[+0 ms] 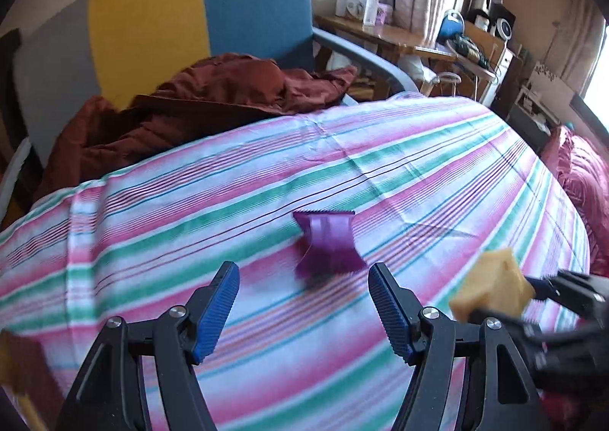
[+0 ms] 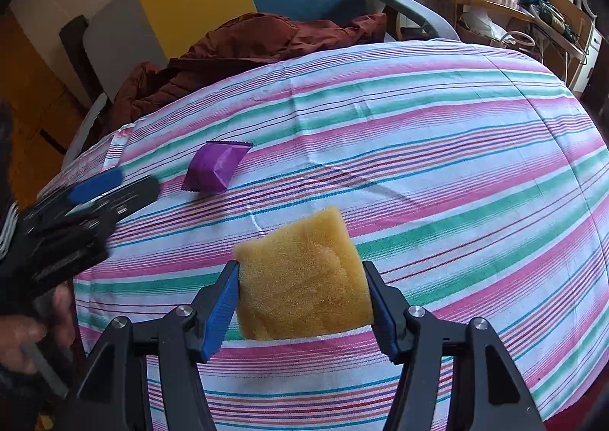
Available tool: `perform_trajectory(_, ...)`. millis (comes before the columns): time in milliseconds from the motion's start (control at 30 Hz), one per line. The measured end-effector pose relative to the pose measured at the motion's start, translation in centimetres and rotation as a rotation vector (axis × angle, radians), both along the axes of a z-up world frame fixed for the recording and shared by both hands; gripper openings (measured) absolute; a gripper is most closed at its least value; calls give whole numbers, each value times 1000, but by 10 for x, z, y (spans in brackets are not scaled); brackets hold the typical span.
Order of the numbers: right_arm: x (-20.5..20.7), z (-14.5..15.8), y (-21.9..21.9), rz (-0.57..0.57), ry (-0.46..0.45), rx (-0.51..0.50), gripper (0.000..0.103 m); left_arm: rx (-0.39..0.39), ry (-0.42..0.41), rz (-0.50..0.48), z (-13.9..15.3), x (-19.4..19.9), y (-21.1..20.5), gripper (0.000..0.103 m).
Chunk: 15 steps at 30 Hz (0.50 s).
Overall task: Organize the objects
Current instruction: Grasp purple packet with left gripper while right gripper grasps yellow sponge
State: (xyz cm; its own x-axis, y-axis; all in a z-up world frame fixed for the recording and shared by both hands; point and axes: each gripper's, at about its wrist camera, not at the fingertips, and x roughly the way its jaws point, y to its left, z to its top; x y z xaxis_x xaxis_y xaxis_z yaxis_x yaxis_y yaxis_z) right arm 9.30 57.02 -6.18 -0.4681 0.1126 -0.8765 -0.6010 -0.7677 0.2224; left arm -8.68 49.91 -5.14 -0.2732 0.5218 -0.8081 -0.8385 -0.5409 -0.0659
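A: Yellow foam sponge block (image 2: 304,279) is up off the bed, pinched between the right gripper (image 2: 302,301) jaws, partly closed on its two sides. One item in hand, then.

B: And the left gripper (image 1: 304,301) hangs with jaws about half open and empty, the small purple foil sachet (image 1: 328,242) lying just beyond them on the striped bedsheet (image 1: 418,172), not yet picked up.

A: Where do they go? No bin or tray shows in either view.

B: Can't tell. Farther back, a rust-brown jacket (image 2: 247,50) is heaped at the bed's edge, half hidden. The left view is blurred too.
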Motion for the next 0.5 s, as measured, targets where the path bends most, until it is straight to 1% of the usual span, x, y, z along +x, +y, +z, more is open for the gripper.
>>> perform_trajectory(100,0,-1,0,7,6,-17,63,-25,-4,-15,-13,-8,25,71)
perform_trajectory(233,0,-3,3,7,17,-41,63,-57,-41,-22,-31,-19,48,70)
perform_trajectory(267,0,-3,3,10,18,-45,63,-62,-55,-20,-37,-22,54,65)
perform_trajectory(300,0,-4,2,12,17,-48,63,-72,-66,-21,-42,-25,58,57)
perform_trajectory(333,-1,-4,2,16,16,-50,63,-85,-81,-32,-47,-27,61,38)
perform_trajectory(367,-1,-5,2,20,15,-51,63,-85,-86,-34,-51,-27,62,38)
perform_trajectory(400,-1,-6,2,23,14,-52,63,-67,-70,-35,-49,-25,59,37)
perform_trajectory(500,-2,-6,1,35,17,-56,63,-60,-70,-19,-43,-18,45,37)
